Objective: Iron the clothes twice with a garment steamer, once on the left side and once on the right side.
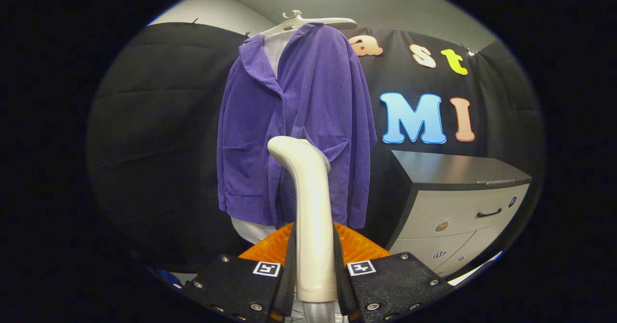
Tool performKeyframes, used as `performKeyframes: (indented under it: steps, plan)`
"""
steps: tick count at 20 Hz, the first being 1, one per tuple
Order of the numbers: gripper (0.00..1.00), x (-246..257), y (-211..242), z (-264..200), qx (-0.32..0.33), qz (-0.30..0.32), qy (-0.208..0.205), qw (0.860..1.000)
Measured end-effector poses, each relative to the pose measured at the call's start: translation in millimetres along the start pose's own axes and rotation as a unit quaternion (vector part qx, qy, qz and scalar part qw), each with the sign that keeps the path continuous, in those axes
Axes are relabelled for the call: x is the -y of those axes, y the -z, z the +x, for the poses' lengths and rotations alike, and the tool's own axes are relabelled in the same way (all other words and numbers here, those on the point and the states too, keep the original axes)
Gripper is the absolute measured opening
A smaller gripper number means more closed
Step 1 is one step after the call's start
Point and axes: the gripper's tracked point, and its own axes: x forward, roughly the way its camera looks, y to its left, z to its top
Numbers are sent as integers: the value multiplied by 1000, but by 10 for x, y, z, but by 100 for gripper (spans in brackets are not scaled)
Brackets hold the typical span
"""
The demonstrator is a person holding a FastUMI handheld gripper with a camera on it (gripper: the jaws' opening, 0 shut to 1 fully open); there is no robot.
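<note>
Between your gripper (314, 260) fingers you've got the steamer handle (311, 207) clamped upright, its head just before the purple jacket (299, 120).

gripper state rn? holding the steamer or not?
Gripper: shut on the steamer handle, both fingers pressing its sides; the steamer's head sits against the purple jacket.

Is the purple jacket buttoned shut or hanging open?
Partly open: the purple jacket gapes at the collar on its hanger; lower down, the gripper-held steamer hides the front.
</note>
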Motion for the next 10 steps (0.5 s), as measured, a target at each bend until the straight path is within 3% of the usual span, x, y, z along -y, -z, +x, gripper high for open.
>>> performKeyframes:
  steps: [5,10]
  plan:
    - [36,23,411,11,-45,7,-2,999]
    - [36,28,485,-46,-53,13,-4,999]
